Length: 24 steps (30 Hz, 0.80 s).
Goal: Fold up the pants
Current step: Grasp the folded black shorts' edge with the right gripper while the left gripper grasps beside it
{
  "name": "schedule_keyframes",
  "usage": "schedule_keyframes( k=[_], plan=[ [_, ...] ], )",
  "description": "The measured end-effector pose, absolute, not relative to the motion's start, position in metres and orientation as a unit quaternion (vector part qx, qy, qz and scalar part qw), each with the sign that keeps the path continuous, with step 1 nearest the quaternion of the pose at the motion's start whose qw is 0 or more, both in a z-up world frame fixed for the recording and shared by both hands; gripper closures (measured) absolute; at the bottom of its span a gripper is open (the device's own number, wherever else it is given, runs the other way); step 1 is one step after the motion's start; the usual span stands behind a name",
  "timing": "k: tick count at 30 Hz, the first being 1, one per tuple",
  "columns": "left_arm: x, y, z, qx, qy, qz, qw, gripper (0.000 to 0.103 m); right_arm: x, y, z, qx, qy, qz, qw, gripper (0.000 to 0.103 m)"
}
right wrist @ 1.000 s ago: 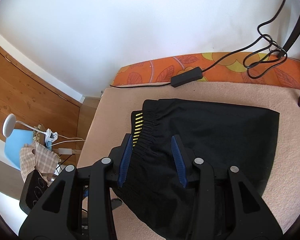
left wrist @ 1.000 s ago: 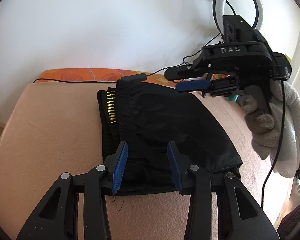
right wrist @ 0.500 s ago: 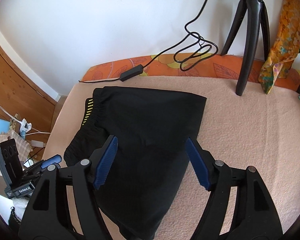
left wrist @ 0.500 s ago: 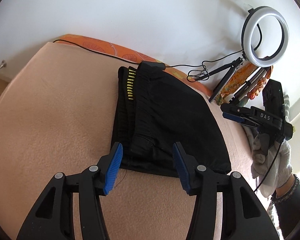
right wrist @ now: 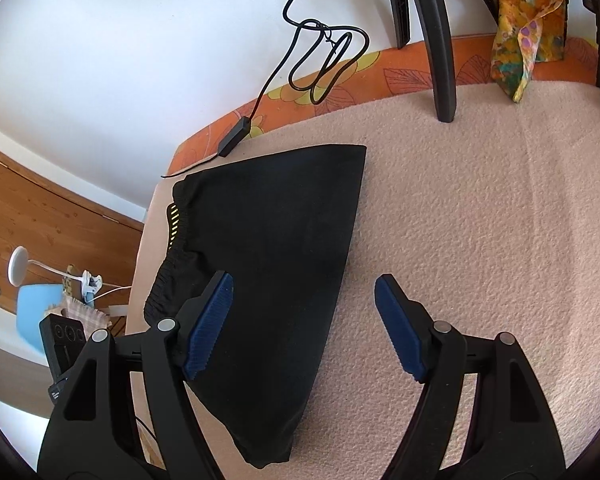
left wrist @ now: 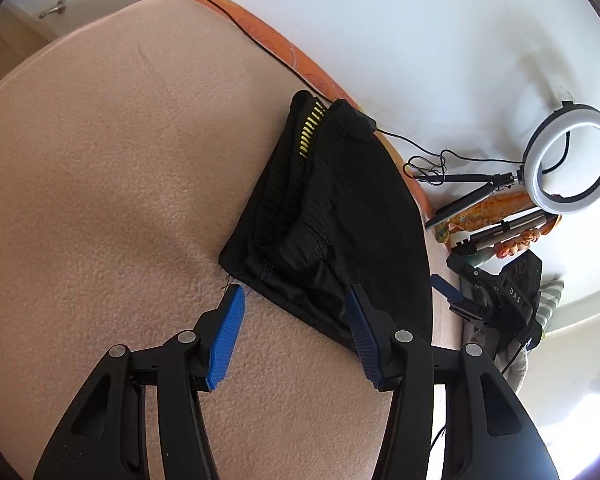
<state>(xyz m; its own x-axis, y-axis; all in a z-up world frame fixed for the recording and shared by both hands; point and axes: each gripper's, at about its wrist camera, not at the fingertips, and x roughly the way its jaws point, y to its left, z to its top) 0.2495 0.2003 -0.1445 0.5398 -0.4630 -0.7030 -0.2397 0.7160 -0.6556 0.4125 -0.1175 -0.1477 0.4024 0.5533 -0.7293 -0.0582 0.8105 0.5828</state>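
Risk is lying at the loose waistband flap: any brush from the left gripper (left wrist: 296,330), hanging released and angled down just short of the folded black pants (left wrist: 340,216), could reopen it. Right gripper (right wrist: 304,320), spread wide and empty, is straddling their side edge above the peach blanket (right wrist: 480,220).

A peach fleece-covered bed (right wrist: 480,208) carries folded black pants (right wrist: 276,248), a tripod leg (right wrist: 442,60) and a cable (right wrist: 236,136).
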Motion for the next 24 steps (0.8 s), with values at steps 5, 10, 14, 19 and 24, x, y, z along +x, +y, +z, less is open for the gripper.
schedule_keyframes(
  k=[5, 10, 14, 19, 24],
  plan=[
    [0.255, 0.197, -0.152, -0.375, 0.471, -0.057, 0.796, 0.052, 0.419, -0.117, -0.158, 0.26, 0.516, 0.196, 0.792, 0.027],
    [0.262, 0.193, -0.151, -0.384, 0.456, -0.051, 0.801, 0.041, 0.428, -0.11, -0.165, 0.268, 0.512, 0.201, 0.791, 0.027],
    [0.266, 0.186, -0.148, -0.375, 0.449, -0.047, 0.81, 0.03, 0.435, -0.108, -0.168, 0.284, 0.503, 0.209, 0.789, 0.027],
    [0.272, 0.184, -0.149, -0.38, 0.434, -0.043, 0.816, 0.026, 0.442, -0.1, -0.172, 0.299, 0.487, 0.221, 0.791, 0.027],
    [0.274, 0.185, -0.15, -0.385, 0.426, -0.046, 0.818, 0.026, 0.451, -0.099, -0.176, 0.328, 0.473, 0.231, 0.784, 0.027]
  ],
)
